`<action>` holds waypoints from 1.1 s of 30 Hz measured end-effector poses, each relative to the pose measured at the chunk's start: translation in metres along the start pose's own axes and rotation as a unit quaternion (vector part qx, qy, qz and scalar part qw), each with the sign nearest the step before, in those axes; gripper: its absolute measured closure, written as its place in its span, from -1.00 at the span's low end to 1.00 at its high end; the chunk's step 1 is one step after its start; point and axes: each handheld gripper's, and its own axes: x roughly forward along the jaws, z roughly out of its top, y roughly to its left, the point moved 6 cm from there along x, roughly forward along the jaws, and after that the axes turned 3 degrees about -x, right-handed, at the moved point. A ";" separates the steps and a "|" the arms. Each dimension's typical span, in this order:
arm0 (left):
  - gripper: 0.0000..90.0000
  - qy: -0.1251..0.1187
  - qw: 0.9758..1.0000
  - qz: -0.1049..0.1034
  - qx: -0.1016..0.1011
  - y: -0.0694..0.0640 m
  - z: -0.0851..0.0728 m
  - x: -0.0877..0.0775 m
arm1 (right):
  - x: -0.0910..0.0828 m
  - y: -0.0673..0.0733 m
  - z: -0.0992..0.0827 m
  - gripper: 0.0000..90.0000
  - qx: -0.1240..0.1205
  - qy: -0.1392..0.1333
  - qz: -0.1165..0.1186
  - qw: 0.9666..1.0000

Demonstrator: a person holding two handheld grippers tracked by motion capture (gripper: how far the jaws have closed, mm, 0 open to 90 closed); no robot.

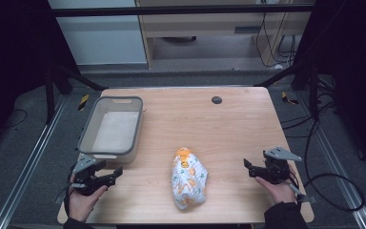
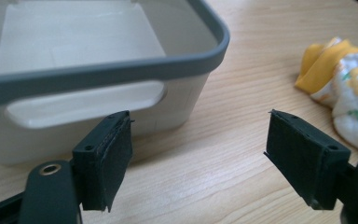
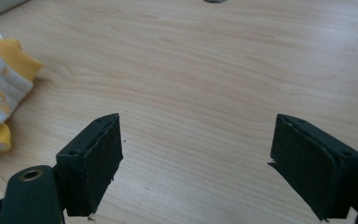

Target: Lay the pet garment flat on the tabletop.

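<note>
A crumpled white cloth with orange print and a yellow-orange edge [image 1: 188, 179] lies on the wooden table [image 1: 228, 129] near its front middle. A grey-rimmed white tub [image 1: 111, 128] stands at the left and looks empty. My left gripper [image 1: 116, 173] rests at the front left corner, just in front of the tub, open with nothing between its jaws. My right gripper [image 1: 246, 166] sits at the front right, open, its jaws pointing left toward the cloth. In the left gripper view the tub [image 2: 88, 74] is close ahead and the cloth [image 2: 345, 79] lies to the right. The right gripper view has the cloth [image 3: 0, 88] at its left.
A small dark round spot [image 1: 217, 99] sits near the table's far edge. Black frame bars and cables surround the table, and a cable loops on the floor at the right [image 1: 333, 191].
</note>
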 end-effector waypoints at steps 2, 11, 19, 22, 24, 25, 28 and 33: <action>-0.49 -0.005 1.000 -0.003 0.002 -0.001 0.004 -0.002 | -0.002 0.000 0.006 -0.63 -0.002 -0.008 0.000 1.000; -0.47 -0.012 1.000 -0.013 0.018 -0.008 0.020 -0.007 | -0.004 -0.002 0.028 -0.63 0.001 -0.016 0.001 1.000; -0.44 -0.027 0.999 -0.024 0.025 -0.022 0.038 -0.005 | -0.007 0.002 0.047 -0.63 0.001 -0.028 0.008 1.000; -0.44 -0.031 0.999 -0.030 0.031 -0.029 0.045 -0.003 | -0.008 0.006 0.056 -0.63 -0.003 -0.033 0.011 0.999; -0.44 -0.030 0.998 -0.035 0.037 -0.036 0.050 0.000 | -0.008 0.010 0.063 -0.63 -0.008 -0.037 0.015 0.999; -0.44 -0.031 0.998 -0.036 0.041 -0.040 0.052 0.002 | -0.008 0.012 0.065 -0.63 -0.010 -0.039 0.017 0.999; -0.44 -0.035 0.997 -0.043 0.046 -0.049 0.057 0.006 | -0.008 0.020 0.072 -0.63 -0.012 -0.046 0.024 0.999; -0.45 -0.039 0.997 -0.050 0.053 -0.064 0.062 0.016 | -0.003 0.033 0.078 -0.61 -0.021 -0.056 0.035 0.998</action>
